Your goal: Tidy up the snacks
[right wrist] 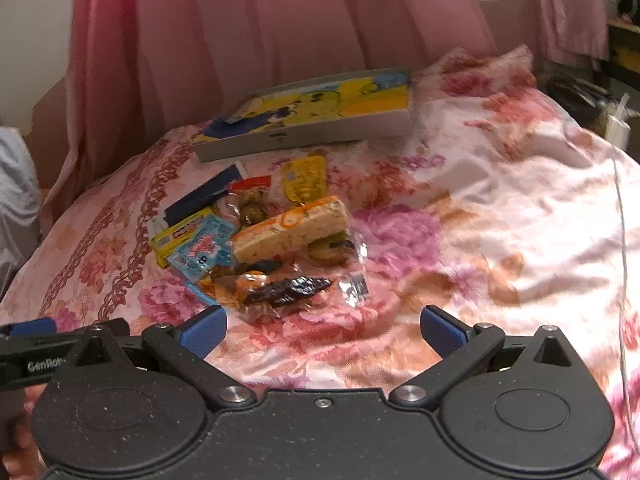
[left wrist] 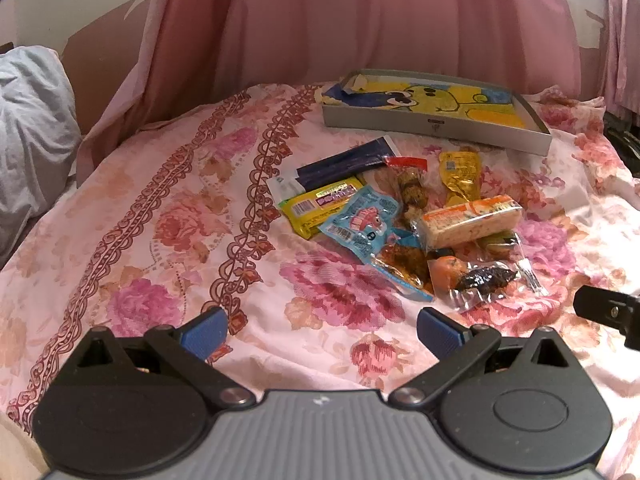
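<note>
We are holding the left tool (left wrist: 322,330) low over the flowered bedspread (left wrist: 168,216), its blue pads spread wide apart and gripping nothing. We are holding the right tool (right wrist: 323,330) the same way, pads spread and empty, hovering above the bed.

The snacks are lying in a loose heap on the bedspread, just in front of the grey tray (left wrist: 436,128), which is resting near the pink curtain (left wrist: 360,20) with a yellow cartoon lining inside it. None of the snacks are sitting in the tray. Nearest the tray, a dark blue packet (left wrist: 344,164) and a gold pouch (left wrist: 460,174) are lying side by side with a clear bag of brown pieces (left wrist: 412,188) between them. Farther from the tray, a yellow bar (left wrist: 320,206) is lying partly under a light blue packet (left wrist: 360,220), and an orange-and-white wrapped block (left wrist: 472,220) is resting atop other wrappers. Farthest from the tray, a clear packet holding something dark (right wrist: 288,292) is lying closest to the right tool. A grey pillow (left wrist: 32,120) is sitting well away from the tray.
</note>
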